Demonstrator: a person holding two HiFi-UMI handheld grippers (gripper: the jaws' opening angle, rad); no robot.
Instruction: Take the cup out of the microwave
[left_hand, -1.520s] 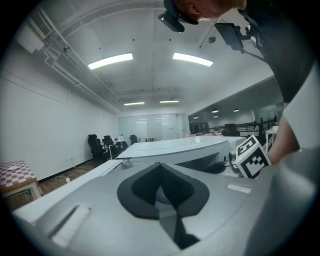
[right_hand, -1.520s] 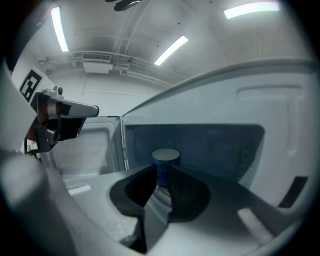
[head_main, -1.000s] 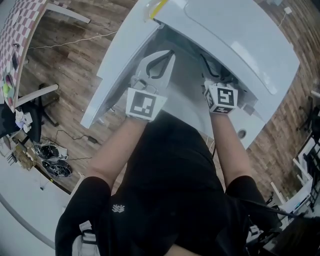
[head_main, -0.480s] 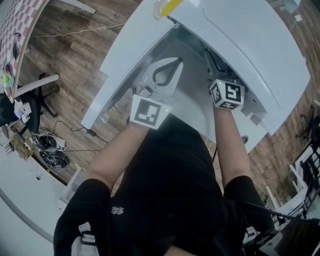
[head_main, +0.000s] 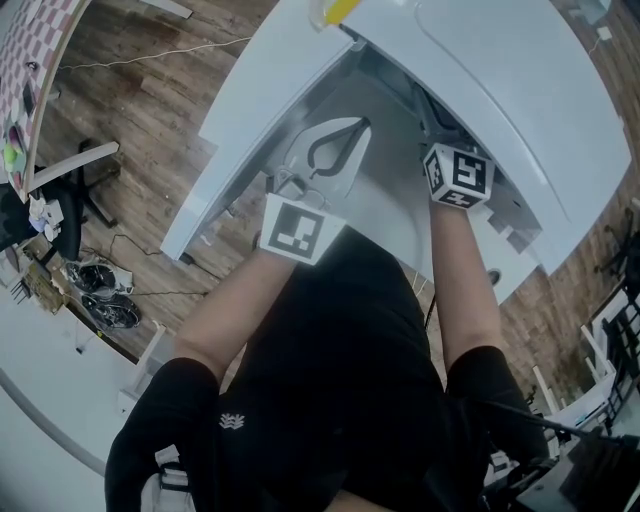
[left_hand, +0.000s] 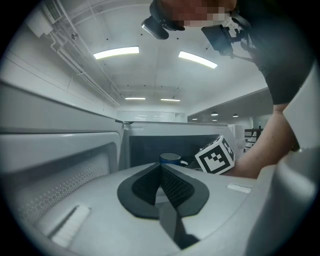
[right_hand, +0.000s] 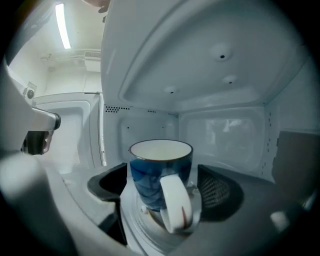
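Observation:
A blue cup (right_hand: 161, 172) with a white handle stands on the turntable inside the white microwave (head_main: 490, 90). The handle points toward me. My right gripper (right_hand: 162, 195) reaches into the cavity, and its jaws are opening with the cup between them; the pads (right_hand: 217, 192) stand clear of the cup's sides. In the head view only the right gripper's marker cube (head_main: 458, 175) shows at the microwave's mouth. My left gripper (head_main: 358, 125) hangs shut and empty in front of the opening. Past the left gripper (left_hand: 161, 169) I see the cup's rim (left_hand: 171, 158) and the marker cube (left_hand: 215, 155).
The microwave door (head_main: 255, 110) stands swung open to the left. Its inner side (left_hand: 60, 165) runs along the left of my left gripper. Wood floor (head_main: 130, 110) lies below, with a chair (head_main: 75, 200) and cables (head_main: 100, 300) at the far left.
My right gripper's marker cube has shifted a little farther toward the microwave's mouth. My left gripper has stayed shut in much the same place before the opening.

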